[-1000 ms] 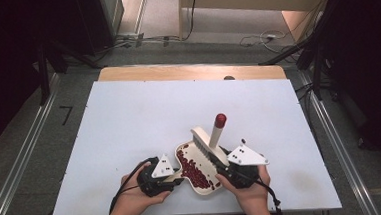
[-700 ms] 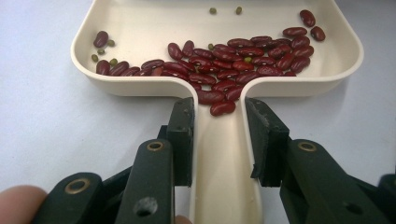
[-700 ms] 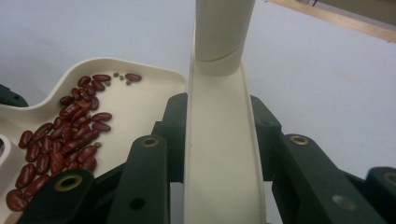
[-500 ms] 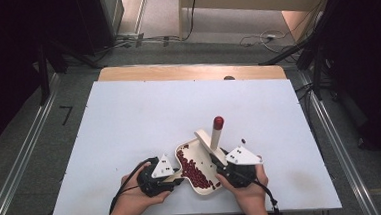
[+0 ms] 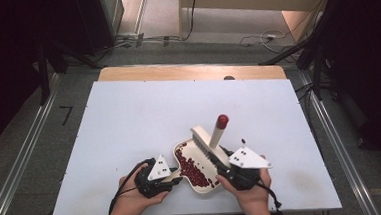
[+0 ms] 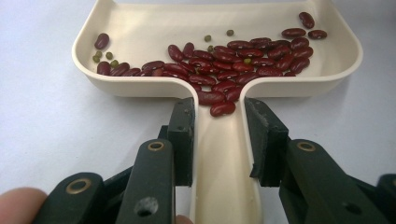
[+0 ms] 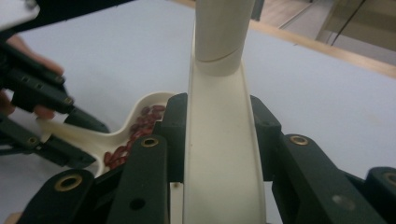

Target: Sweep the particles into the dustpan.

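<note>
A cream dustpan [image 5: 199,183] lies near the table's front edge. It holds many red kidney beans [image 6: 233,65] and a few small green beans [image 6: 103,56]. My left gripper [image 5: 176,174] is shut on the dustpan's handle [image 6: 219,149], one jaw pressed against each side. My right gripper [image 5: 225,164] is shut on a cream brush [image 7: 219,140]. The brush's bristle head [image 5: 200,137] rests at the pan's far rim. Its red-tipped handle [image 5: 221,120] slants up and away. In the right gripper view the pan [image 7: 140,109] and the left gripper [image 7: 70,116] show at the left.
One stray red bean [image 5: 243,141] lies on the white table sheet [image 5: 129,121], just right of the brush. A wooden strip [image 5: 176,71] runs along the far edge. Metal rails and cables lie on the floor around the table.
The brush handle's red tip has shifted slightly to the right. The left hand and the dustpan have not moved.
</note>
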The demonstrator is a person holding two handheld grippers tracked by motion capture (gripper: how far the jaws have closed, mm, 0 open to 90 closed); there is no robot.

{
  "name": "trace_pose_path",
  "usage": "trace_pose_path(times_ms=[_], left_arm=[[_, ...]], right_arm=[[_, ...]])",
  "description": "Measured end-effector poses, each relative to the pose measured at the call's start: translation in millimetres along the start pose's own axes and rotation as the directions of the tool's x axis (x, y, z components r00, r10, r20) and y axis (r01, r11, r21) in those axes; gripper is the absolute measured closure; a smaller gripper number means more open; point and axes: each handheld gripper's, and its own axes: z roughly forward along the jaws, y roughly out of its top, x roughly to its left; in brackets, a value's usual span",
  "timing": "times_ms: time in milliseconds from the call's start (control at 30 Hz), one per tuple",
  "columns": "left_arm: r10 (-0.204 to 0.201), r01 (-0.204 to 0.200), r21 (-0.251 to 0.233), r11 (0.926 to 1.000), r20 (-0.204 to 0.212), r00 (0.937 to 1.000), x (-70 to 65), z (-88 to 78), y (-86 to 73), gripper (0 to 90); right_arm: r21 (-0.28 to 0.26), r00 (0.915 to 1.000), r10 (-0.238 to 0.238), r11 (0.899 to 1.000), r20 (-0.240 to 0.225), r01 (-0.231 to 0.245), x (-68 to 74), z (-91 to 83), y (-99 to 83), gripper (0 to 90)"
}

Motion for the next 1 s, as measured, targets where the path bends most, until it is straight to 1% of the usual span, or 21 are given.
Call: trace_pose_path(times_ms=[67,100,167,200,267,333,367,433,467,500,533,567,600,667,700,733,800,833,900,967,1000], left_arm=[[-0.001,0.001,0.004,1.0000,0.003,1.0000,1.2,-0.7,-0.2,66.0],[0.001,-0.001,0.005,1.0000,0.000,1.0000,1.6,-0.8,-0.3,66.0],[-0.003,0.003,0.004,1.0000,0.002,1.0000,1.6,-0.1,-0.1,66.0],[-0.002,0.002,0.003,1.0000,0.002,1.0000,1.4,0.6,0.1,66.0],[0.001,-0.001,0.012,0.9999,0.009,1.0000,0.7,2.4,0.3,65.9],[0.007,-0.007,0.021,0.9997,0.011,0.9999,-0.3,4.1,0.6,65.9],[0.011,-0.011,0.022,0.9997,0.013,0.9999,-0.4,4.6,0.7,65.9],[0.010,-0.010,0.020,0.9997,0.018,0.9998,-0.5,5.2,1.0,65.9],[0.010,-0.010,0.020,0.9997,0.018,0.9998,-0.3,5.5,1.0,65.9],[0.010,-0.011,0.021,0.9997,0.019,0.9998,0.0,5.5,1.0,65.9],[0.009,-0.009,0.020,0.9998,0.020,0.9998,0.0,5.6,1.0,65.9],[0.008,-0.009,0.021,0.9997,0.019,0.9998,0.0,5.7,1.0,65.9],[0.008,-0.008,0.021,0.9997,0.020,0.9998,0.1,5.6,1.0,65.9],[0.006,-0.007,0.021,0.9998,0.020,0.9998,0.0,5.8,0.9,65.9],[0.006,-0.007,0.020,0.9998,0.021,0.9998,0.1,6.0,0.9,65.9],[0.005,-0.005,0.020,0.9998,0.022,0.9997,0.1,6.0,0.9,65.9],[0.005,-0.005,0.019,0.9998,0.022,0.9998,0.2,6.0,0.7,65.9],[0.006,-0.006,0.019,0.9998,0.022,0.9998,0.2,6.1,0.7,65.9],[0.003,-0.003,0.017,0.9999,0.023,0.9997,0.3,6.2,0.5,65.9],[0.003,-0.003,0.017,0.9999,0.023,0.9997,0.4,6.1,0.4,65.9],[0.003,-0.003,0.016,0.9999,0.023,0.9997,0.4,6.2,0.3,65.9]], right_arm=[[-0.023,0.9993,0.030,0.999,0.020,-0.030,-17.2,-8.2,4.0,64.8],[-0.029,0.9983,0.044,0.999,0.039,-0.042,-26.7,-12.3,5.2,64.8],[-0.019,0.9958,0.048,0.999,0.078,-0.047,-46.2,-17.9,5.2,64.8],[-0.009,0.9928,0.049,0.999,0.109,-0.048,-54.7,-19.2,3.2,64.8],[0.015,0.9847,0.056,0.998,0.165,-0.059,-70.7,-18.5,-4.6,64.8],[0.041,0.9766,0.070,0.996,0.203,-0.080,-84.9,-15.1,-14.4,64.8],[0.058,0.9701,0.064,0.995,0.234,-0.079,-90.0,-13.2,-18.9,64.8],[0.086,0.9592,0.046,0.994,0.279,-0.072,-97.0,-8.3,-27.0,64.8],[0.103,0.9549,0.031,0.993,0.295,-0.064,-98.8,-5.1,-30.5,64.8],[0.126,0.9528,0.023,0.990,0.303,-0.064,-99.2,-1.2,-33.5,64.7],[0.146,0.9548,0.022,0.987,0.297,-0.068,-98.3,2.7,-36.3,64.8],[0.138,0.9624,0.037,0.987,0.269,-0.077,-95.7,5.2,-38.2,64.7],[0.143,0.9681,0.038,0.987,0.248,-0.076,-91.6,7.5,-37.7,64.7],[0.160,0.9732,0.000,0.986,0.230,-0.038,-78.8,12.7,-35.1,64.5],[0.155,0.9794,0.007,0.987,0.202,-0.039,-72.6,14.6,-34.5,64.5],[0.155,0.9833,0.004,0.987,0.182,-0.033,-65.8,16.7,-34.0,64.3],[0.162,0.9882,-0.016,0.987,0.152,-0.009,-51.6,19.6,-31.8,64.2],[0.159,0.9918,-0.014,0.987,0.127,-0.007,-45.4,19.7,-30.1,64.2],[0.151,0.9980,-0.002,0.989,0.063,-0.007,-36.4,19.1,-25.2,64.3],[0.129,0.9999,0.017,0.991,0.001,-0.017,-30.3,16.1,-19.5,64.4],[0.118,0.9995,0.025,0.993,-0.021,-0.022,-28.0,14.0,-16.4,64.5]])
